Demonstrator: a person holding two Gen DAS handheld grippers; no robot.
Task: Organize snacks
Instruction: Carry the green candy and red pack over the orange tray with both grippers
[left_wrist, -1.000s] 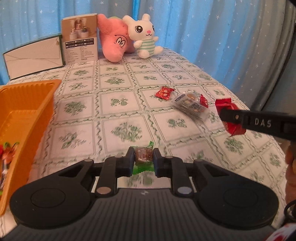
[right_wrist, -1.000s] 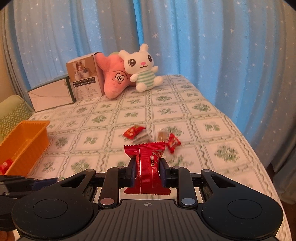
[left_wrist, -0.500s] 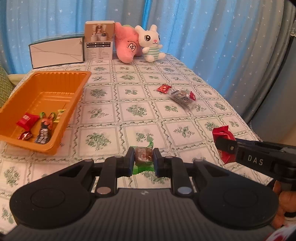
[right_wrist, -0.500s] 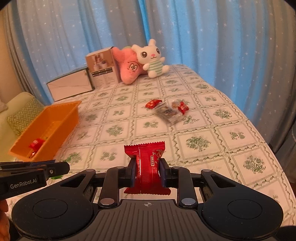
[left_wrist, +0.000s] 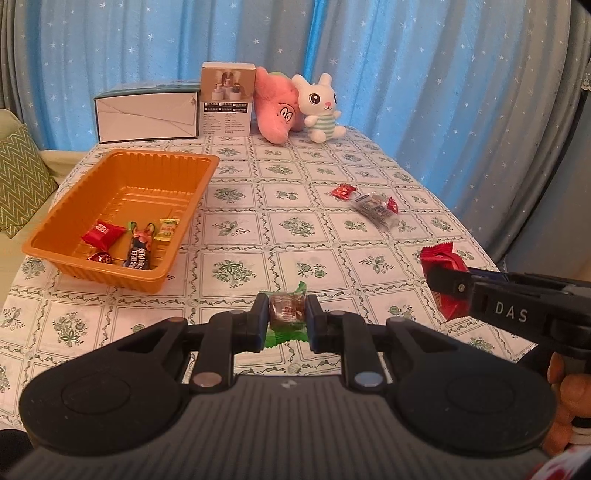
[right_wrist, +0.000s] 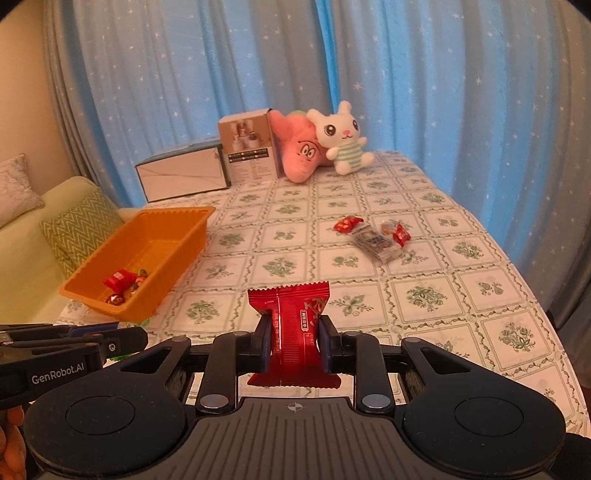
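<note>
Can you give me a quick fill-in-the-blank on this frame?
1. The left gripper holds a candy in a ____ wrapper.
2. The right gripper holds a ____ packet.
3. The tray is ____ in colour.
4. The white plush toy is a ____.

Missing words: green; red; orange; rabbit

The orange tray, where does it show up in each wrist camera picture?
Left wrist: orange tray sits left of centre, on the tablecloth.
Right wrist: orange tray lies at middle left, near the table's left edge.
Shared landmark: the white bunny plush at the table's far end.
</note>
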